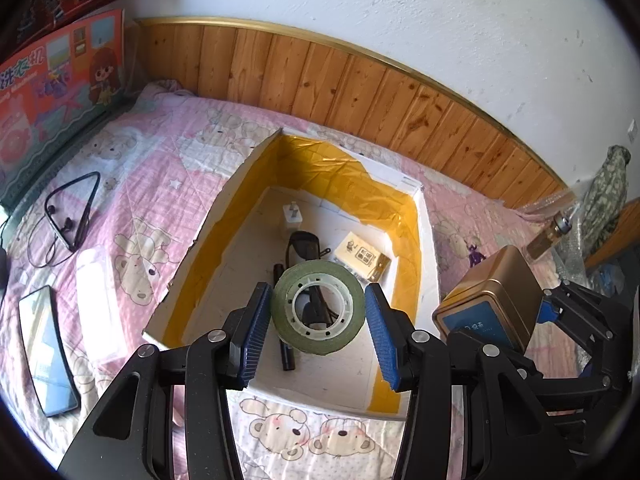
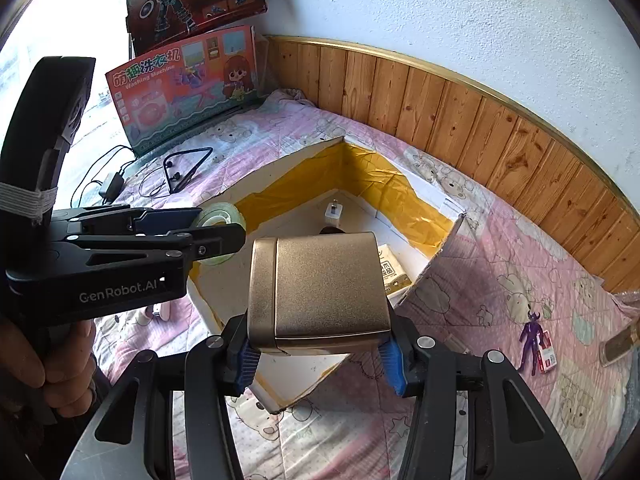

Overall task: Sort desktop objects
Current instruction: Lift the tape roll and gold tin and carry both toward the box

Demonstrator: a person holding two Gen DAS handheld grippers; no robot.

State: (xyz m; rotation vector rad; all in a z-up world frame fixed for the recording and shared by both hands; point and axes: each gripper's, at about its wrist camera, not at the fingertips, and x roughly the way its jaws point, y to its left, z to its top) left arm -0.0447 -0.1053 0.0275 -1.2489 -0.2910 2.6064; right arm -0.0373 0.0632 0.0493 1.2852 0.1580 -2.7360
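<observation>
Jaws on your left gripper (image 1: pixel 318 320) stood spread a little wider than the tape roll (image 1: pixel 319 307), with a sliver of daylight showing between each blue pad and the roll's green rim, so from the left wrist view it looked let go or about to be. In the right wrist view a finger hid the contact, and you could not have confirmed it from there. You had the roll hanging over the middle of the open box (image 1: pixel 424 240), above the sunglasses (image 1: pixel 305 246) and the dark pen-like stick (image 1: pixel 285 320) on its floor, which reads as a drop into the collecting box.

Your right gripper (image 2: pixel 318 354) was clamped on the gold tin (image 2: pixel 318 292), its blue pads pressed against the tin's two lower sides, lid end turned to the left. You held it just off the box's near right corner, beside the left tool and not above it, probably so the two would not collide over the opening.

Already inside, toward the box's far end, sat a white charger (image 1: pixel 291 216) and a small yellow carton (image 1: pixel 362 258). Out on the bed quilt (image 1: pixel 160 168), near its left edge, lay a phone (image 1: pixel 48 350) and a neckband headset (image 1: pixel 74 208); toward the right edge, a purple figure (image 2: pixel 532 336) lay unsorted.
</observation>
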